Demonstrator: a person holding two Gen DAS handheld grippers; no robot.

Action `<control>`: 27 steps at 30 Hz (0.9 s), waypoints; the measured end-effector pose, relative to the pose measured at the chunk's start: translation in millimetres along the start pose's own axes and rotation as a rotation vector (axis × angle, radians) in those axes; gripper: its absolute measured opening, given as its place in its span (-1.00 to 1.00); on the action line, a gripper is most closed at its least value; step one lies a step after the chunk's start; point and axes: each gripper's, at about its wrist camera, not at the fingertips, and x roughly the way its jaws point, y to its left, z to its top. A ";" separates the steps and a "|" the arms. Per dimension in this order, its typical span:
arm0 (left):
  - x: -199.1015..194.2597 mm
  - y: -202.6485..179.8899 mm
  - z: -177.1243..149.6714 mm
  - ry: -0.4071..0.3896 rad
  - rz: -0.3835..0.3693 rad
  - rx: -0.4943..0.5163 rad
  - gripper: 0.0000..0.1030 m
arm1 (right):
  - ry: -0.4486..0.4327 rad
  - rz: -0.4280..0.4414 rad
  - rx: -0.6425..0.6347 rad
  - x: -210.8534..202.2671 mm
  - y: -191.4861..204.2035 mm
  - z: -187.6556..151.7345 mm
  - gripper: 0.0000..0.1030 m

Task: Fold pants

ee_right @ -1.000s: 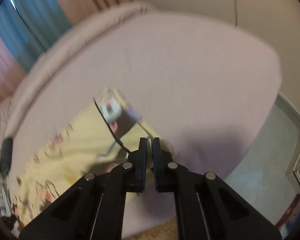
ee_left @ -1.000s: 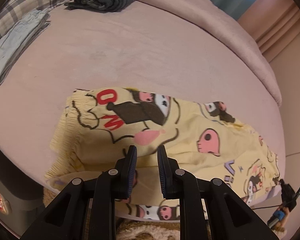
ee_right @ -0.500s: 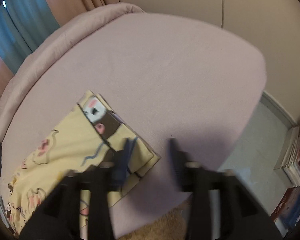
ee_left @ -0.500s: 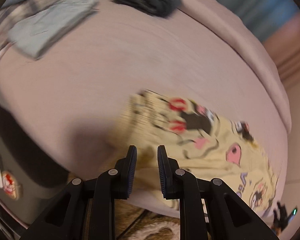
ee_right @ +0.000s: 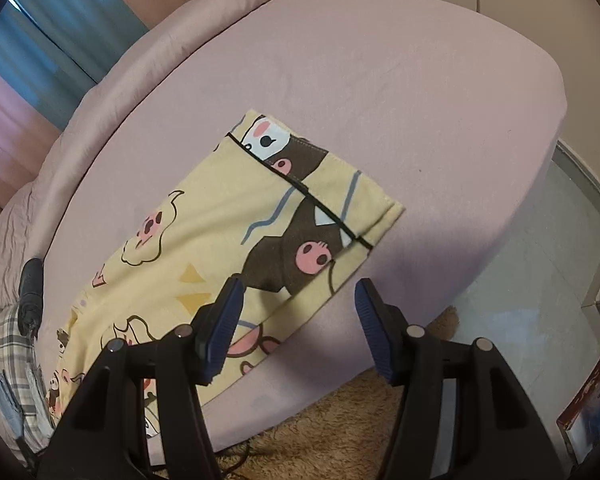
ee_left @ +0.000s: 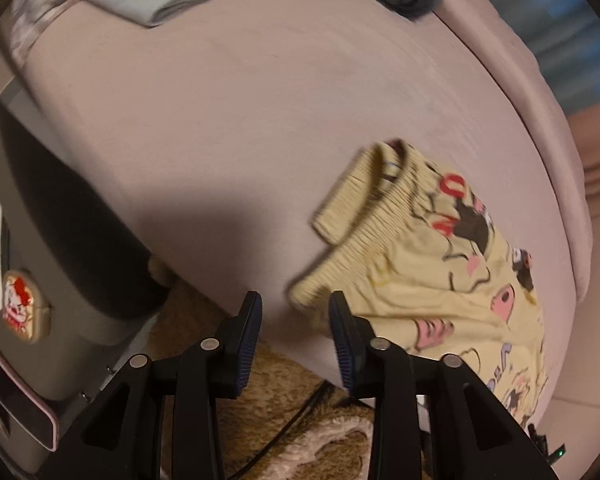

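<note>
Pants laid lengthwise on the bed, one fold made, both claws empty.

The yellow printed pants (ee_right: 204, 248) lie doubled leg on leg along the bed (ee_right: 400, 92) near its edge; folding across the length is apparently left. Left claw (ee_left: 295, 322) is opening, the waistband (ee_left: 352, 216) corner at 1 o'clock, untouched. Right claw (ee_right: 298, 322) stands wide, the hem (ee_right: 324, 176) at 12 o'clock.

You're looking at pale yellow pants (ee_right: 204, 232) printed with pink skulls, dark brown cartoon figures and red letters, on a dusty pink bedsheet (ee_right: 380, 80). Your grippers' pads (ee_right: 220, 328) are dark blue on black arms, above a tan shaggy rug (ee_left: 268, 392).
</note>
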 end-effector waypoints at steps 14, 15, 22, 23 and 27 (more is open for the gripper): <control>-7.4 -27.2 2.5 -0.132 -0.146 0.056 -0.82 | 0.048 0.056 -0.171 13.5 66.1 -7.4 0.12; -18.7 -33.9 6.9 -0.162 -0.175 0.081 -0.82 | 0.047 0.057 -0.172 13.9 67.2 -7.5 0.12; -69.4 -97.8 36.6 -0.329 -0.246 0.331 -0.82 | 0.025 0.063 -0.180 14.4 79.6 -8.3 0.13; -61.4 -93.7 38.8 -0.320 -0.206 0.341 -0.82 | 0.016 0.067 -0.183 11.4 78.9 -8.2 0.12; 20.4 -46.5 46.9 -0.101 -0.014 0.248 -0.82 | 0.019 0.047 -0.149 10.2 63.2 -8.9 0.12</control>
